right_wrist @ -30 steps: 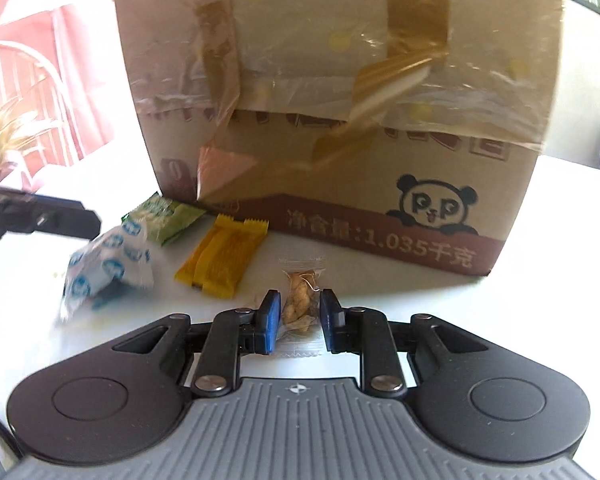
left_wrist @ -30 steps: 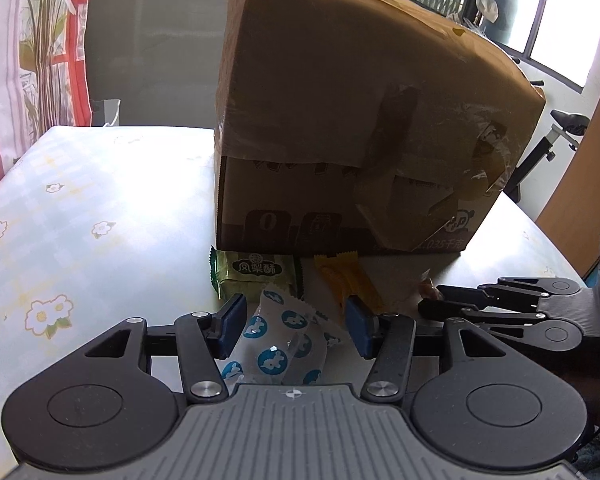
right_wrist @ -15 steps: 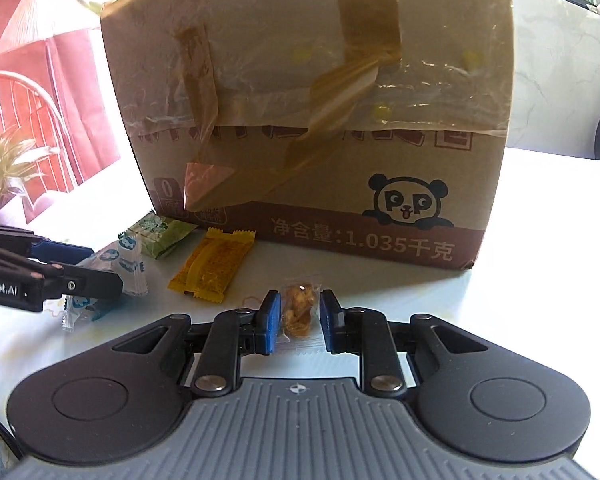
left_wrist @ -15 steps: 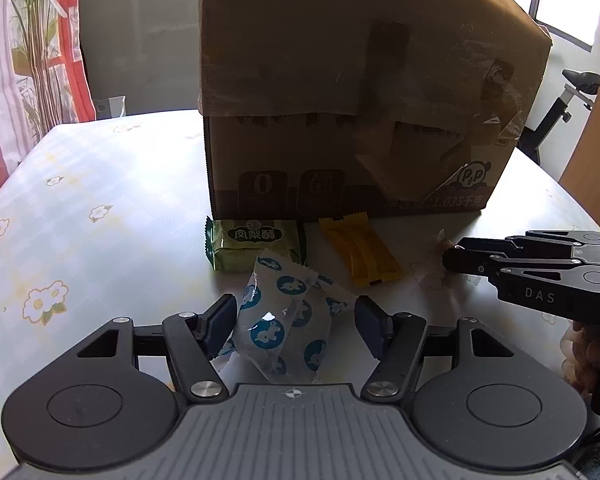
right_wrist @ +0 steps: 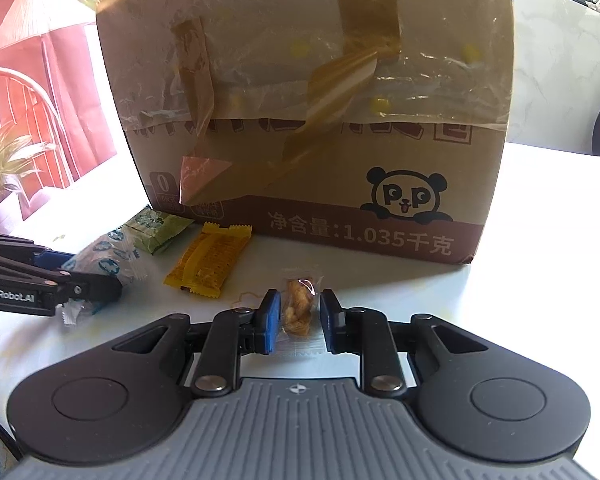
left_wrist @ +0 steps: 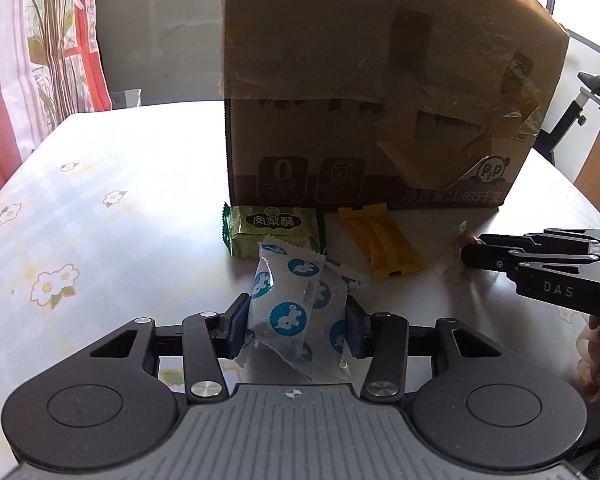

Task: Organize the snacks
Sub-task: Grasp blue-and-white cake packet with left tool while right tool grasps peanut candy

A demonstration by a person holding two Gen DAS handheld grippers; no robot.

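My left gripper point(left_wrist: 296, 330) is shut on a white snack packet with blue dots point(left_wrist: 296, 308); the packet also shows in the right wrist view point(right_wrist: 104, 258). A green packet point(left_wrist: 274, 230) and a yellow packet point(left_wrist: 378, 242) lie on the table before the cardboard box point(left_wrist: 380, 92). My right gripper point(right_wrist: 299, 320) is open around a small clear packet of brown snack point(right_wrist: 299, 304), pads apart from it on both sides. The right gripper also shows in the left wrist view point(left_wrist: 476, 256), and the left gripper in the right wrist view point(right_wrist: 100, 284).
The big taped box point(right_wrist: 312, 112) with a panda logo stands on the flowered white table point(left_wrist: 100, 200). A red-and-white curtain point(left_wrist: 60, 32) hangs at the back left. An exercise bike point(left_wrist: 584, 96) stands beyond the table's right edge.
My left gripper has closed onto the blue-dotted packet. My right gripper has opened wider around the small brown snack packet. Both grippers have backed away from the box a little.
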